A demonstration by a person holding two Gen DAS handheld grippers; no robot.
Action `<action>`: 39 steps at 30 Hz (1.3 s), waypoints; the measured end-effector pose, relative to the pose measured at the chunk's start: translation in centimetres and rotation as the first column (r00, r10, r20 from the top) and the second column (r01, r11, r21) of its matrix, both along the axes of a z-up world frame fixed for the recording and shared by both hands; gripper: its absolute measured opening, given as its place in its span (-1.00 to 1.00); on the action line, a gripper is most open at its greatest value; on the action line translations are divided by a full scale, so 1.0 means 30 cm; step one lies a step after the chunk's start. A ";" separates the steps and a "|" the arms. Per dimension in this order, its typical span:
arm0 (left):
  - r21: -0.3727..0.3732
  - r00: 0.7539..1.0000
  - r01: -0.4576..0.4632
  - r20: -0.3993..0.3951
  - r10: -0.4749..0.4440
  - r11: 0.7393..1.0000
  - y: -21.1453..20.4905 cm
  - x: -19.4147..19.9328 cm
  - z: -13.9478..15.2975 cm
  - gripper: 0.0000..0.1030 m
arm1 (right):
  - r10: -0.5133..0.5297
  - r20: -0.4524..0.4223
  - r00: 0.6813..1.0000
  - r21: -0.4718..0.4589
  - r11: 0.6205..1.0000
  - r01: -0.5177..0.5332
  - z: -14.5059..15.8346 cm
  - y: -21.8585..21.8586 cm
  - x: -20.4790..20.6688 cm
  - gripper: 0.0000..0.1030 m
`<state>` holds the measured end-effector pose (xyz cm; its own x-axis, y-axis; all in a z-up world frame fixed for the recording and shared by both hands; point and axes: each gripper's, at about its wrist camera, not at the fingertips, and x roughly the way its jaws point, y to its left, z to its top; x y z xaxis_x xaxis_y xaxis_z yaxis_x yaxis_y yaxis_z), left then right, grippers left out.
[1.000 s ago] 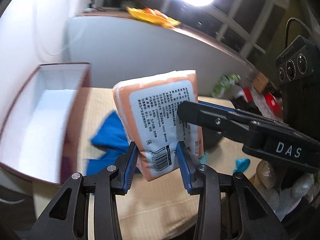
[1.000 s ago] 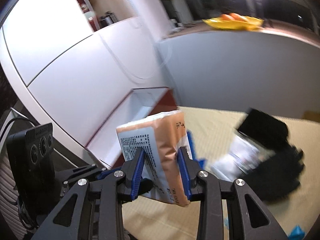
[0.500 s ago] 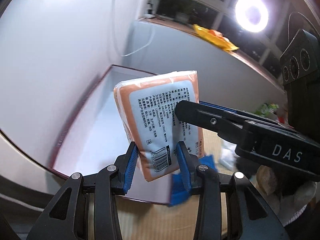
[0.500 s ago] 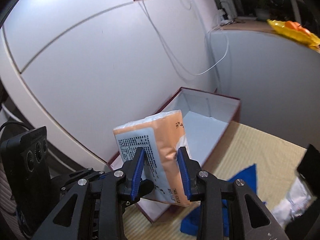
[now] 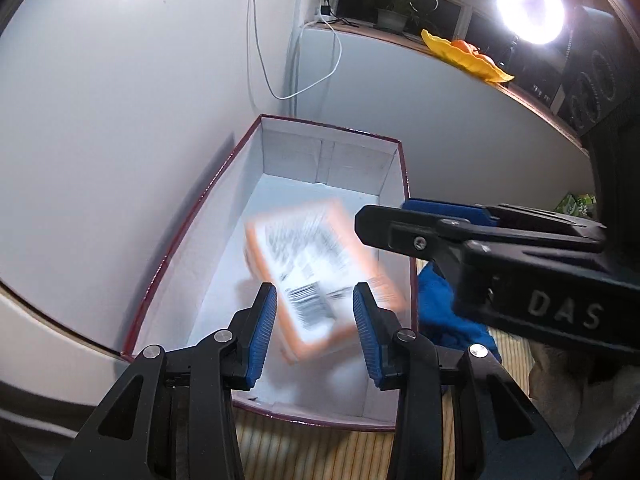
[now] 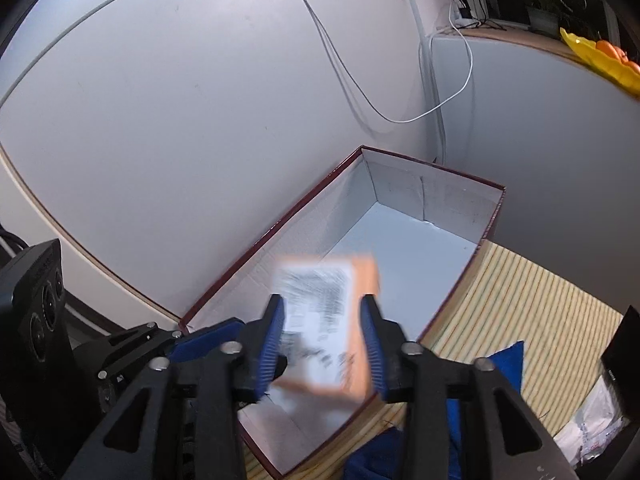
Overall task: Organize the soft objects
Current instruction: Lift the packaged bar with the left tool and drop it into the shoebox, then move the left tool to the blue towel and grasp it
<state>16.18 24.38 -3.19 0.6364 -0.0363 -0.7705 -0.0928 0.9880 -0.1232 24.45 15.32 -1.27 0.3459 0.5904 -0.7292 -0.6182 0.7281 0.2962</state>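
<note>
An orange and white tissue pack [image 5: 316, 276] shows blurred and tilted over the open white-lined box [image 5: 332, 152] with its dark red rim. My left gripper [image 5: 314, 308] is above the box's near end. Its blue pads stand apart and the pack is beyond them, not pressed. My right gripper [image 6: 324, 332] is just beside it, and one of its fingers [image 5: 420, 236] crosses the left wrist view. Its jaws are opening, and the blurred pack [image 6: 332, 320] lies between the pads, loose, above the box floor [image 6: 400, 240].
The box stands in the corner against white walls, with a white cable [image 5: 332, 60] hanging behind it. Right of the box, a blue cloth [image 6: 508, 364], a clear plastic packet [image 6: 596, 424] and a black item [image 6: 620, 344] lie on the striped mat [image 6: 540, 312].
Both grippers swung left from over the mat to above the box. The right jaws widened and the pack, held sharp and upright before, now drops blurred toward the box floor.
</note>
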 end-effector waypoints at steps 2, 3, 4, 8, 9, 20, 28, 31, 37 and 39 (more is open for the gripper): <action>0.019 1.000 -0.001 0.003 0.001 1.000 -0.015 -0.017 0.009 -0.23 | -0.001 0.027 1.000 -0.006 1.000 0.001 0.014 -0.012 -0.018 -0.03; 0.025 1.000 -0.003 0.005 0.003 1.000 -0.015 -0.018 0.011 -0.20 | -0.003 0.039 0.999 -0.006 1.000 0.004 0.022 -0.021 -0.023 -0.01; 0.027 1.000 -0.004 0.011 0.004 1.000 -0.018 -0.022 0.017 -0.14 | -0.005 0.042 0.999 -0.003 1.000 0.005 0.028 -0.033 -0.029 -0.01; 0.044 0.999 -0.005 0.032 0.004 0.999 -0.040 -0.055 0.039 -0.10 | -0.007 0.069 0.998 0.009 1.000 0.007 0.060 -0.098 -0.058 0.18; 0.045 0.999 -0.005 0.036 0.003 0.999 -0.049 -0.059 0.043 -0.10 | -0.010 0.080 0.997 0.009 1.000 0.009 0.066 -0.113 -0.062 0.23; -0.010 0.999 0.022 0.031 -0.021 1.000 -0.191 -0.159 0.039 -0.07 | -0.041 0.121 0.992 -0.054 0.997 0.047 0.075 -0.407 -0.104 0.24; -0.100 0.999 0.026 -0.033 -0.029 0.995 -0.323 -0.206 -0.059 0.07 | -0.019 0.117 0.993 -0.142 0.989 0.036 0.018 -0.567 -0.088 0.25; -0.158 0.997 0.016 -0.071 -0.028 0.987 -0.371 -0.207 -0.125 0.07 | -0.007 0.061 0.998 -0.170 0.985 0.018 -0.032 -0.579 -0.057 0.25; -0.169 0.991 0.011 -0.131 -0.033 0.986 -0.481 -0.168 -0.224 0.07 | 0.005 -0.080 0.997 -0.184 0.983 -0.020 -0.168 -0.571 0.005 0.25; -0.158 0.989 0.000 -0.148 -0.024 0.987 -0.501 -0.148 -0.254 0.08 | 0.005 -0.129 0.992 -0.179 0.984 -0.028 -0.214 -0.559 0.024 0.25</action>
